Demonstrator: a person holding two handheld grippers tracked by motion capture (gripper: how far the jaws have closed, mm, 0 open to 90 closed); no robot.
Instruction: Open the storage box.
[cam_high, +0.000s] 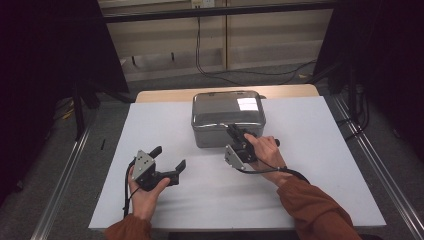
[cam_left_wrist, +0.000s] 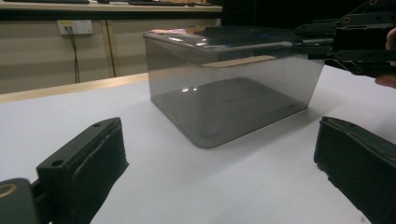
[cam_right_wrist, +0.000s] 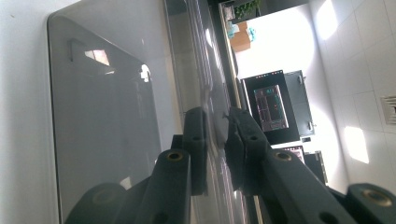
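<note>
My right tool (cam_high: 235, 134), clenched on the lid rim of the smoky translucent plastic box (cam_high: 227, 117) at centre frame, could slip off that thin glossy edge.

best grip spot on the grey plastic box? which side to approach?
Grip the lid rim on the near long edge of the box, coming from the person's side. The walls are smooth and wide; the rim overhangs as a thin lip. The right claw is already closed on it; the left claw is open, apart.
</note>
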